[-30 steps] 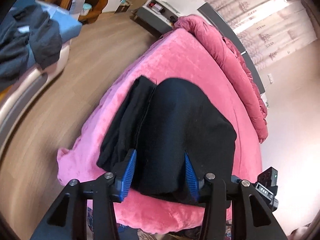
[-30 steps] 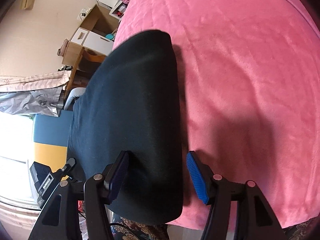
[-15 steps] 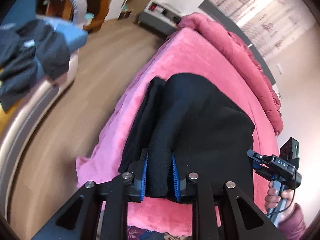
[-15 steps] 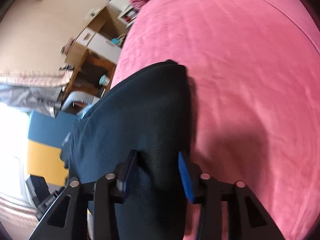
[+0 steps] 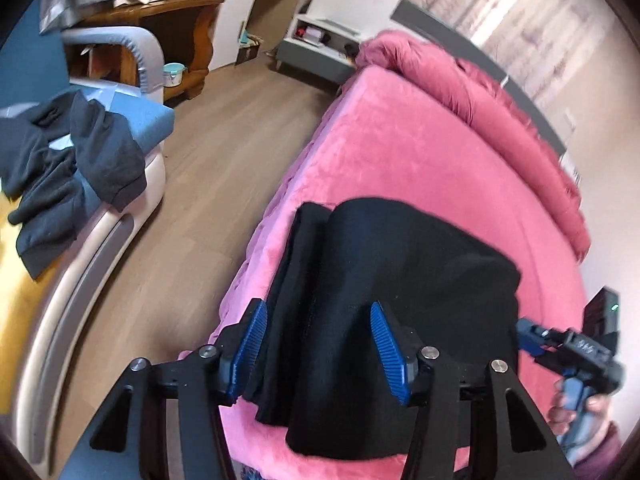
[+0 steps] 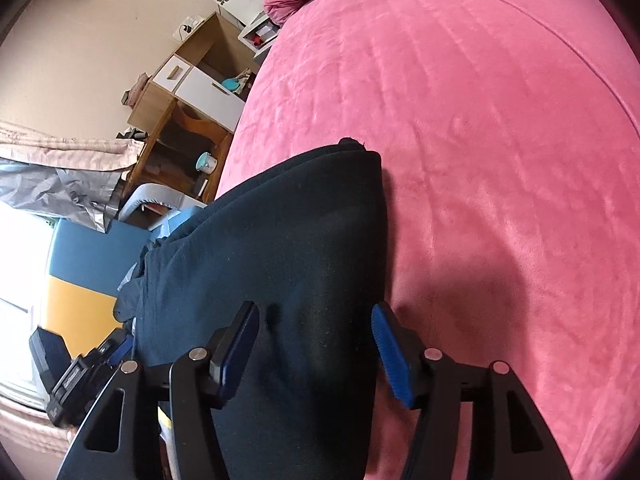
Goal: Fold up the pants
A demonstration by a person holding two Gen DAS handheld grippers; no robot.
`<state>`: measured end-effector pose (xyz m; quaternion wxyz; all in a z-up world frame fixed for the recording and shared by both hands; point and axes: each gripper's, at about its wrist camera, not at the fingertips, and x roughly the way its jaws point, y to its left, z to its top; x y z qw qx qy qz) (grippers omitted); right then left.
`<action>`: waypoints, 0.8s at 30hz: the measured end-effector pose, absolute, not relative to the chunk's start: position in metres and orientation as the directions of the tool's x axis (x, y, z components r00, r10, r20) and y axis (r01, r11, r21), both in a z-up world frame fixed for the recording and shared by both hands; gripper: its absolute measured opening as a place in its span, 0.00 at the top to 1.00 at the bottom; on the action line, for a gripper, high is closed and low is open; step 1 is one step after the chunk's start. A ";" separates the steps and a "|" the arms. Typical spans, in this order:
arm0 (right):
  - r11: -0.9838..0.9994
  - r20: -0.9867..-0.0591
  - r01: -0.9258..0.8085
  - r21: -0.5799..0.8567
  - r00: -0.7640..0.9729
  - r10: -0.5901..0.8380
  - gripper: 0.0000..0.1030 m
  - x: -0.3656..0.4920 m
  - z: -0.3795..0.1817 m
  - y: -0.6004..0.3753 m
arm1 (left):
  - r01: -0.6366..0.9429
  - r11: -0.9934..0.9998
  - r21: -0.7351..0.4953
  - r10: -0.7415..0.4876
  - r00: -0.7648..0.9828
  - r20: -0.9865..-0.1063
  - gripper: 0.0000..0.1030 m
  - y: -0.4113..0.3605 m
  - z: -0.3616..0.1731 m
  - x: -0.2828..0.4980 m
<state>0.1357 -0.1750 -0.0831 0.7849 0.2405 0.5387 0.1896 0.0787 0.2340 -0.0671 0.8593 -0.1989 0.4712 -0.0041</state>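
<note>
While pants (image 5: 384, 288) lie folded, both claws just reopened, released, straddling cloth

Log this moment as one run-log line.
stage: fold released | pants: folded, on pink bed | left tool: just reopened, pads clear | right tool: just reopened, pads clear

No wording can be read anywhere in either view. Pale lettering marks the black body of the right tool (image 5: 578, 346) in the left wrist view, and of the left tool (image 6: 76, 380) in the right wrist view, both too blurred to make out.
</note>
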 end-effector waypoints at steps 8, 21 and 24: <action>0.824 -0.770 -0.030 0.566 0.338 0.541 0.40 0.152 -0.092 -0.164 | -0.139 0.979 -0.147 -0.051 0.534 -0.844 0.68 0.207 -0.095 0.084; 0.792 -0.748 -0.043 0.609 0.303 0.591 0.33 0.133 -0.104 -0.171 | -0.185 0.940 -0.285 -0.145 0.541 -0.828 0.17 0.236 -0.105 0.086; 0.775 -0.733 -0.060 0.629 0.286 0.617 0.29 0.121 -0.107 -0.171 | -0.163 0.933 -0.320 -0.189 0.536 -0.823 0.17 0.232 -0.107 0.089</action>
